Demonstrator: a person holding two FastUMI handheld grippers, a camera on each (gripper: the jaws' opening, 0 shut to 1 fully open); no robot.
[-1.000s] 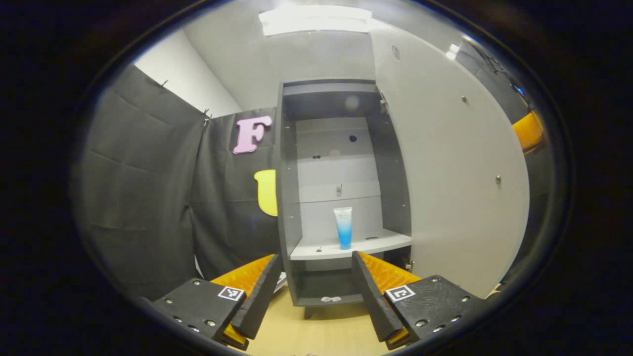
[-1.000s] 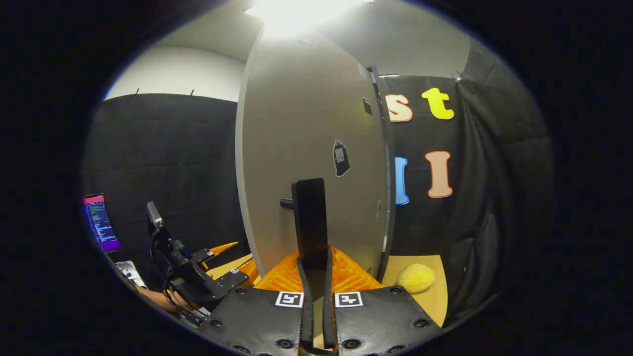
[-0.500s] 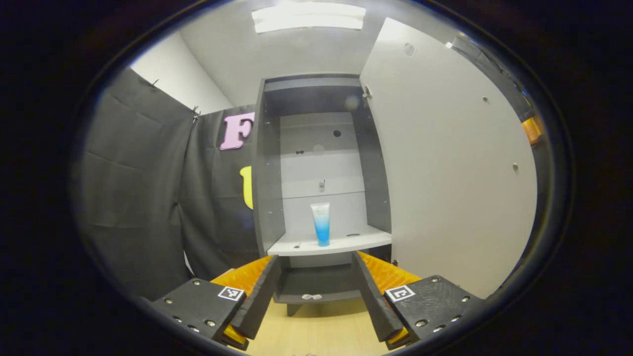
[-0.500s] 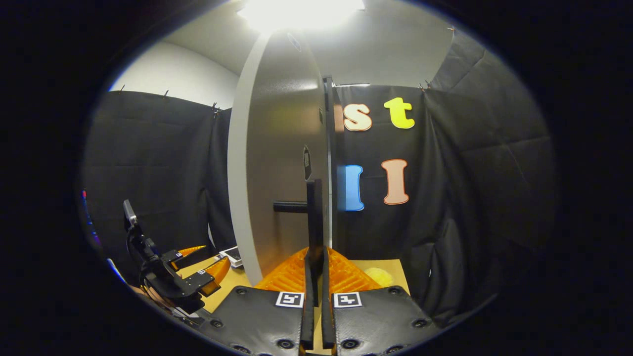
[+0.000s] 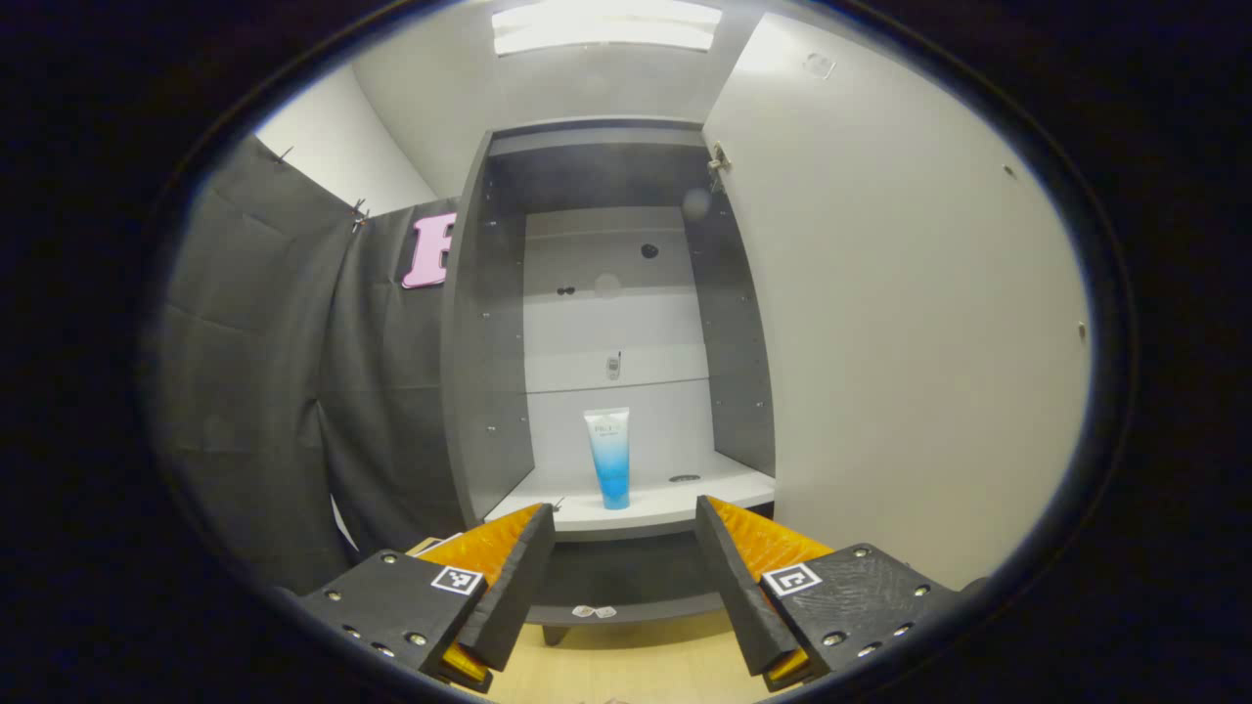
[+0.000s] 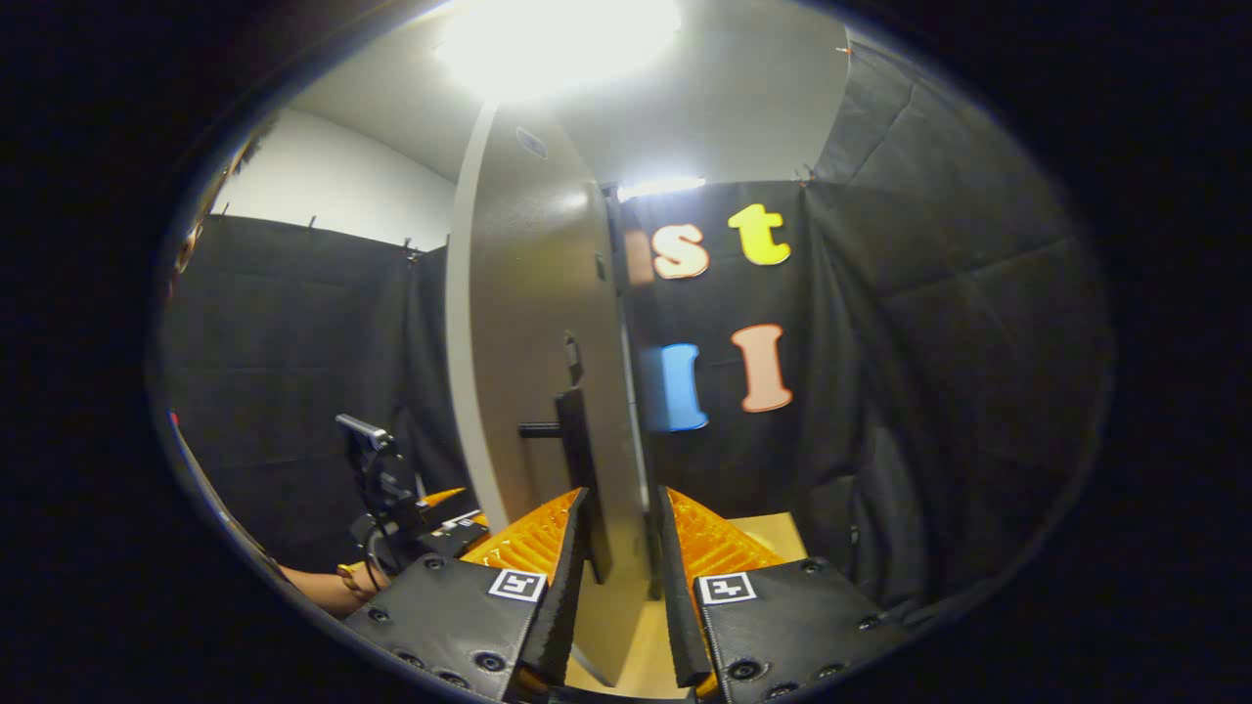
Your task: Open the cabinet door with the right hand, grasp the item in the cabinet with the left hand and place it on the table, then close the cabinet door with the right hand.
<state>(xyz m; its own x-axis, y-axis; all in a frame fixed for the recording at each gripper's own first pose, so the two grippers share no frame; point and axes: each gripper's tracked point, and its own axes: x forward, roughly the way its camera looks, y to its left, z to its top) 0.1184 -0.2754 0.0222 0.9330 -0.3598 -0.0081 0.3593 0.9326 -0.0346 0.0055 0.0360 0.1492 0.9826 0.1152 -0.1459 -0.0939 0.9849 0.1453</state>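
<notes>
tube (image 5: pixel 609 457) upright on shelf | left gripper (image 5: pixel 624 567) fingers apart | right gripper (image 6: pixel 618 577) fingers apart

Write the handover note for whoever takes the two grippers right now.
Left gripper: open, empty, aimed at the tube, short of it.
Right gripper: open, fingers either side of the door handle, not pressing on it.
Cabinet door: swung wide open.
Tube: upright on the cabinet shelf.
Done: door opened.
Left: grasp tube, set it on the table, close door.

Inside the cabinet (image 5: pixel 469 323) stood one tube (image 5: pixel 609 457) on one shelf (image 5: pixel 675 504); one door (image 5: pixel 910 323) hung beside it; two grippers showed.
</notes>
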